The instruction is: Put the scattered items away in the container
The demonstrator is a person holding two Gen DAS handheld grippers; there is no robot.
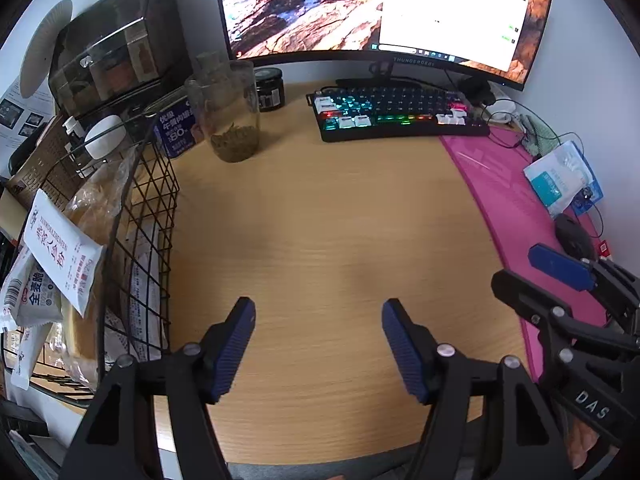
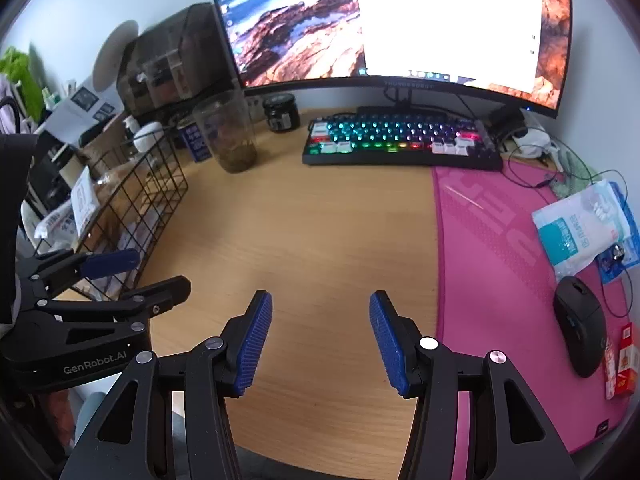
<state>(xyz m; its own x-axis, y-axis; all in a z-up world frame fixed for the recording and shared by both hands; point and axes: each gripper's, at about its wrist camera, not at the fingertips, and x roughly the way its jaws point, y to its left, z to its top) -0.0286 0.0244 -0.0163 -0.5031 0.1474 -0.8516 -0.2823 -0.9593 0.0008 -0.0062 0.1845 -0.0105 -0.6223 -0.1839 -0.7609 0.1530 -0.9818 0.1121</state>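
Note:
A black wire basket (image 1: 150,216) stands at the desk's left edge and holds several snack packets, among them a white packet with red print (image 1: 60,252) and a bread bag (image 1: 94,204). It also shows in the right wrist view (image 2: 132,200). My left gripper (image 1: 318,346) is open and empty above bare wood, right of the basket. My right gripper (image 2: 320,340) is open and empty above the desk near the pink mat (image 2: 500,264). Each gripper shows in the other's view, the right one (image 1: 560,276) and the left one (image 2: 120,276).
A glass jar (image 1: 230,112) with dried leaves, a dark jar (image 1: 270,88) and a blue box (image 1: 178,128) stand behind the basket. A lit keyboard (image 2: 400,140) sits under the monitor (image 2: 384,24). On the mat lie a black mouse (image 2: 580,324), a white-blue pouch (image 2: 580,228) and a red-white pack (image 2: 622,360).

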